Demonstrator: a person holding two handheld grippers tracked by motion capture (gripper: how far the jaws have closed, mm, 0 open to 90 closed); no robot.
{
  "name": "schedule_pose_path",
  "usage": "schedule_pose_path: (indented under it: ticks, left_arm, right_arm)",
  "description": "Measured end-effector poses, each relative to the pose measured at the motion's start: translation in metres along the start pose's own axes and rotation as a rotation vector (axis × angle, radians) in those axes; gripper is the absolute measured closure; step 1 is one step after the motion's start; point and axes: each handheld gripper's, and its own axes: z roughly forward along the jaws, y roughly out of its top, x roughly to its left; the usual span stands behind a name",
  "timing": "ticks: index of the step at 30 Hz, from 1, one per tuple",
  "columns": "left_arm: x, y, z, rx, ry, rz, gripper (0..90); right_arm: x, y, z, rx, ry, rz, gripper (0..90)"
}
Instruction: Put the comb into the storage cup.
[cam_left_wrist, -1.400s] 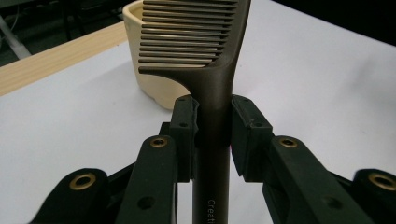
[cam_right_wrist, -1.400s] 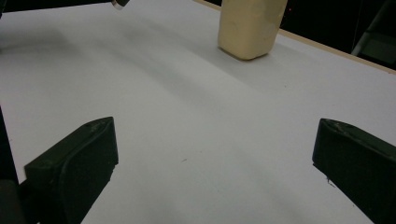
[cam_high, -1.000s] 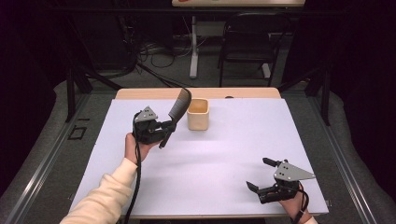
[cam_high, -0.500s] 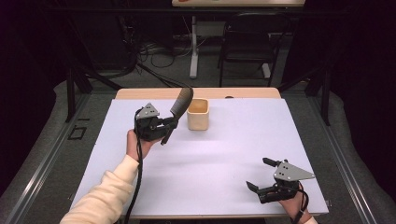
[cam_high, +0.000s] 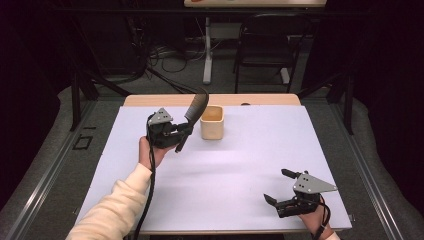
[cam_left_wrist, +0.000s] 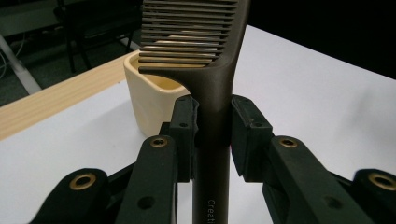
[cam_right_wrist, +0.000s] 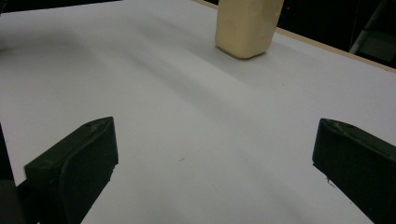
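Nearest to me, my right gripper (cam_high: 286, 199) rests low on the white sheet-covered table (cam_high: 250, 165) near its front right corner, jaws spread wide with nothing between them; I leave it parked there, well apart from the work.

Further out, my left gripper (cam_high: 181, 131) is clamped on the handle of a dark brown plastic comb (cam_high: 192, 116), held off the table with the toothed end raised and leaning toward the cream, square-sided ceramic cup (cam_high: 211, 123) just beside it. In the left gripper view the pads (cam_left_wrist: 184, 123) press both sides of the handle just below where the teeth begin, and the cup's open mouth (cam_left_wrist: 161, 84) sits directly behind the comb (cam_left_wrist: 215, 88).

I judge the step in hand is dropping the comb into that cup. To do it well, I want to carry the comb over the opening, tip it until one end points straight into the mouth, lower it clear of the rim, and only then ease the jaws apart, so the light cup isn't knocked or tipped.

White lettering runs along the handle (cam_left_wrist: 211, 211); I can read "Creat" before it runs out of frame.
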Motion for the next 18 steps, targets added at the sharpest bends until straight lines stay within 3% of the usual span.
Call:
schedule_pose_path:
  ticks: [18]
  left_arm:
    - [0.002,0.014,0.009,-0.042,-0.004,-0.005,72.5]
  right_arm:
    - [0.000,0.000,-0.001,0.005,-0.001,0.000,0.0]
